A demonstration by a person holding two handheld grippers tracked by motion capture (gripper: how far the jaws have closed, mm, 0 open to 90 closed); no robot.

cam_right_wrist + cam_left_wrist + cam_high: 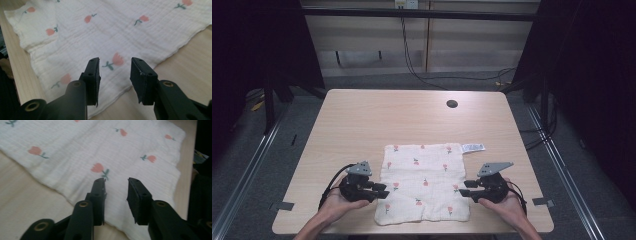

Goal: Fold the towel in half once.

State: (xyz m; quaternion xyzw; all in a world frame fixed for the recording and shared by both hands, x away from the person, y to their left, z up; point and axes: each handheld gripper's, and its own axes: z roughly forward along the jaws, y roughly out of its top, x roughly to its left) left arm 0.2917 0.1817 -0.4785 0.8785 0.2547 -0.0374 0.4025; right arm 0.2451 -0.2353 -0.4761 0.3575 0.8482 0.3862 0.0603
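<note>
a light wooden table (pixel 362 120) with rounded corners carries a white cloth (pixel 424 182) printed with small red flowers. the cloth lies flat near the table's near edge, about midway between its left and right edges, a white label (pixel 473 147) at its far right corner. a dark round hole (pixel 452 104) sits towards the far edge.

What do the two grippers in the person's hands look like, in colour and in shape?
Both the left gripper and the right gripper are black, each with two flat jaws, a grey three-cornered plate on top and a black cable trailing behind. Brass-coloured rivets show at the jaw joints.
</note>
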